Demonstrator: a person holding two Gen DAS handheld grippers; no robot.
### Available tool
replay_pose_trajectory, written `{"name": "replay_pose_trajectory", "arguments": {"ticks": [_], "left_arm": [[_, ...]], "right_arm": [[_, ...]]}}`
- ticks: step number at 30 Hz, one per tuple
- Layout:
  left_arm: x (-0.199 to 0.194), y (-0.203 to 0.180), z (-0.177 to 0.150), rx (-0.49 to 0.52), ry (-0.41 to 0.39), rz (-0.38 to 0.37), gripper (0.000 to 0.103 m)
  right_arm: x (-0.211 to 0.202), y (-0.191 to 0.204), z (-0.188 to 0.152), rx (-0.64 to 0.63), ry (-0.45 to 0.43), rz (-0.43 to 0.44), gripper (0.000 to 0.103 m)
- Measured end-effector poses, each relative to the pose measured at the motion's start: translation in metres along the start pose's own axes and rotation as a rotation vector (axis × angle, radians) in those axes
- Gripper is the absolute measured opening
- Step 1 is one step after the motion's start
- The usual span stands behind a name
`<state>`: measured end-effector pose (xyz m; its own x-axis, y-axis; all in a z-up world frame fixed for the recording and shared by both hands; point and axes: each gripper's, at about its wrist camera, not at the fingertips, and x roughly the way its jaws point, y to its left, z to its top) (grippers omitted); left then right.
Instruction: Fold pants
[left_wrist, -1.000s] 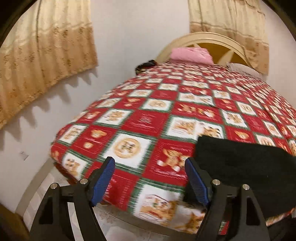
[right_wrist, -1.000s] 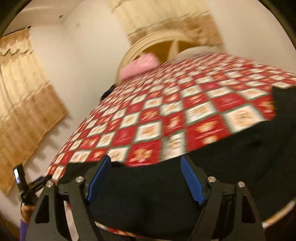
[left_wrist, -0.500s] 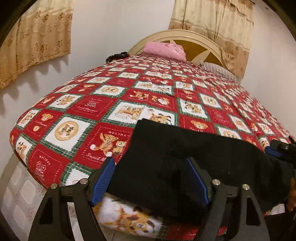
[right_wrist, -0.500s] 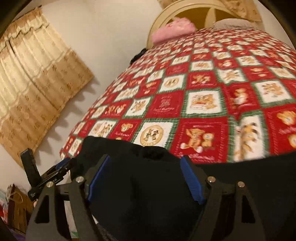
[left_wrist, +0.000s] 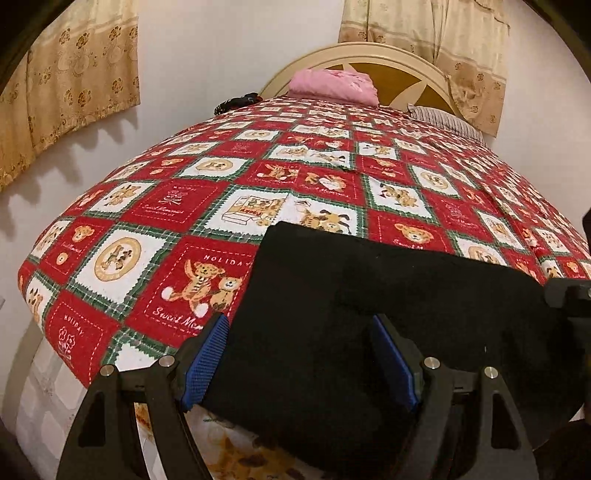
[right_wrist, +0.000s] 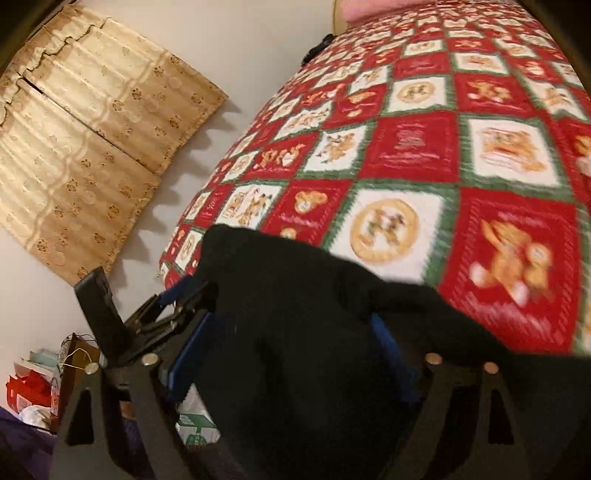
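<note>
The black pants lie across the near edge of the bed, on a red and white teddy-bear quilt. My left gripper is open, its blue pads on either side of the pants' left end at the bed edge. In the right wrist view the pants bulge between the blue pads of my right gripper, which is open. The left gripper shows in that view at the left. The right gripper's black body shows at the right edge of the left wrist view.
A pink pillow and a striped pillow lie by the cream headboard. Beige curtains hang on the white wall. Bags and boxes sit on the floor left of the bed.
Both grippers have swung toward the pants' left end at the bed edge. The right view has turned left and the black cloth now bulges between its pads.
</note>
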<state>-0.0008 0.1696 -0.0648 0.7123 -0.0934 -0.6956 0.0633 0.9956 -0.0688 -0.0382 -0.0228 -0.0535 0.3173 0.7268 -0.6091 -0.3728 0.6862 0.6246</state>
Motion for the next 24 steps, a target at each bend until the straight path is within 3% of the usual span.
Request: {"name": "replay_pose_trajectory", "arguments": {"ticks": [4,8,11,14,18,22,24], "left_arm": [[0.006,0.003,0.003,-0.003,0.027,-0.01,0.079],[0.011,0.003,0.007,-0.009,0.038,-0.017,0.079],[0.01,0.004,0.014,-0.002,0.029,0.005,0.079],[0.002,0.008,0.018,0.012,0.004,0.033,0.079],[-0.013,0.016,0.025,0.013,-0.041,0.063,0.079],[-0.029,0.03,0.03,0.002,-0.075,0.116,0.079],[-0.034,0.04,0.032,-0.007,-0.082,0.163,0.079]], "right_arm": [[-0.006,0.001,0.02,-0.01,-0.049,0.06,0.095],[-0.033,-0.053,0.041,0.236,-0.18,0.229,0.087],[-0.054,-0.089,0.041,0.319,-0.293,0.099,0.083],[-0.073,-0.109,0.03,0.403,-0.314,0.071,0.074],[-0.087,-0.049,0.023,0.113,-0.304,-0.126,0.026],[-0.044,0.006,0.013,-0.112,-0.136,-0.137,0.024],[-0.016,0.012,0.01,-0.181,-0.065,-0.289,0.021]]}}
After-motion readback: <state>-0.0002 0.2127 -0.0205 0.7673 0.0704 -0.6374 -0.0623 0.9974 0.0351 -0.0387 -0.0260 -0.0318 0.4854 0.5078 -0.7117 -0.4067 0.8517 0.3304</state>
